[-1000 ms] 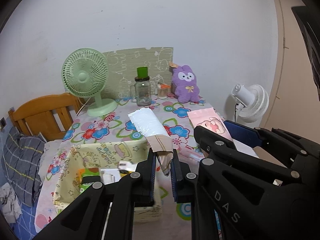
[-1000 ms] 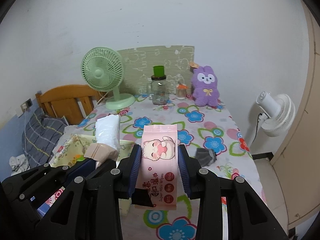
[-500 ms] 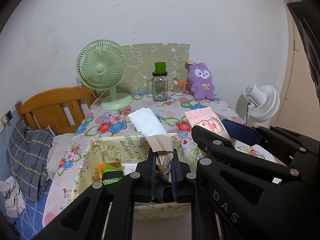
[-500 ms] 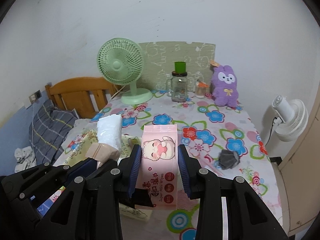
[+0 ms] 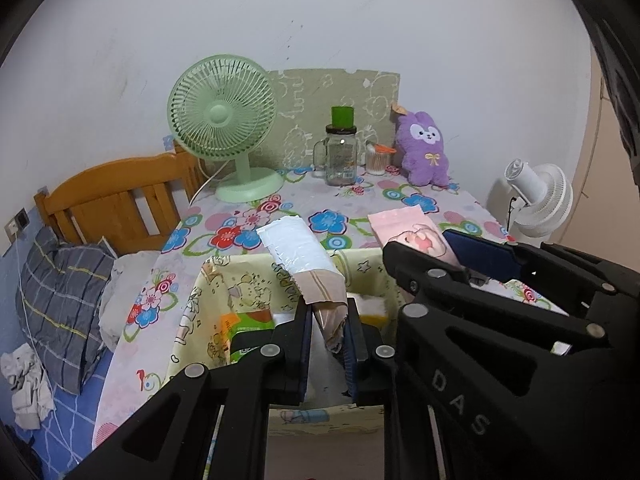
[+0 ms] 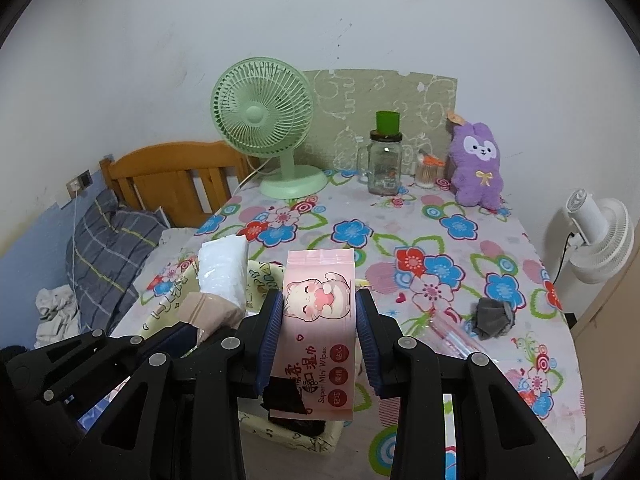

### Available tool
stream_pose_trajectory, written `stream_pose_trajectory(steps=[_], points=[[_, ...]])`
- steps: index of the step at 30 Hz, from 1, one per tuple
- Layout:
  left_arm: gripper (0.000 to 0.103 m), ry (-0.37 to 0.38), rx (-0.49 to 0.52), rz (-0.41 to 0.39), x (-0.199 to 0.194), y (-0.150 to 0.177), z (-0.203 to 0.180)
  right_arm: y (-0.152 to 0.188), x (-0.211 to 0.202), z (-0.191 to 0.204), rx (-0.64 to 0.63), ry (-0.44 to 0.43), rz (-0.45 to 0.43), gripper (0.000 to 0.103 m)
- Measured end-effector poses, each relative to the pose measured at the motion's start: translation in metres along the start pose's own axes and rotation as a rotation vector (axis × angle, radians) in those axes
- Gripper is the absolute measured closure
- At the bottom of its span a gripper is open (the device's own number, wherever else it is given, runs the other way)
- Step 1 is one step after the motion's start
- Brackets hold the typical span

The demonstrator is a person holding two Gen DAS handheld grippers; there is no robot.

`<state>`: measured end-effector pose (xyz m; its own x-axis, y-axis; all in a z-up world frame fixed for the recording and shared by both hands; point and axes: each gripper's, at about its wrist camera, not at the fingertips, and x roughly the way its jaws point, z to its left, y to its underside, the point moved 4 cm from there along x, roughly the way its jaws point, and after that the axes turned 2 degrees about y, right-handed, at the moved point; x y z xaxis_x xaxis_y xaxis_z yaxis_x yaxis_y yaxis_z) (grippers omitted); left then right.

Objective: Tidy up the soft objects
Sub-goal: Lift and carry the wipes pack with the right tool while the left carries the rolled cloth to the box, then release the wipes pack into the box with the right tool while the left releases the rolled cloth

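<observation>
Packs in both claws, pinched tight. In the left claw (image 5: 326,328): the brown end of the white tissue pack (image 5: 298,250), squeezed between the pads and sticking out toward 12 o'clock. In the right claw (image 6: 319,304): the pink wipes pack (image 6: 320,276), held by its two sides and standing tall.

Moved since a second ago: both claws pulled back and now right over the yellow cloth basket (image 5: 208,292). Down at 6 o'clock now, not off at 7 o'clock like before. Same hold on both packs, no slipping.

Looks like time for the drop: just lowering and letting go left to do. Some things in the basket already, a green box and something dark, hard to tell what.

Farther out, at 3 o'clock in the right view: a grey cloth lump (image 6: 490,318) on the flowery table (image 6: 460,240), well apart from the basket, likely next.

Far back at 12 o'clock, same as before: green fan (image 5: 222,112), glass jar (image 5: 340,156), purple bunny (image 5: 424,148).
</observation>
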<state>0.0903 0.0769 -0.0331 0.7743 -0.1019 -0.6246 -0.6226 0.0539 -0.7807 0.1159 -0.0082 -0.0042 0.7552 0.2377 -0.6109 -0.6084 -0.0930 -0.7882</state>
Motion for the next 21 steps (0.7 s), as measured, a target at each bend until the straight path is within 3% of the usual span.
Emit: stream_pose_trajectory(steps=[13,21], points=[[0.089,-0.032,-0.041,0.114,0.032,0.023,0.029,0.005,0.034,0.017,-0.026,-0.038,0.061,0.064],[0.069,-0.060,-0.045,0.157,0.041,0.030,0.043,0.009,0.051,0.031,-0.043,-0.064,0.100,0.064]])
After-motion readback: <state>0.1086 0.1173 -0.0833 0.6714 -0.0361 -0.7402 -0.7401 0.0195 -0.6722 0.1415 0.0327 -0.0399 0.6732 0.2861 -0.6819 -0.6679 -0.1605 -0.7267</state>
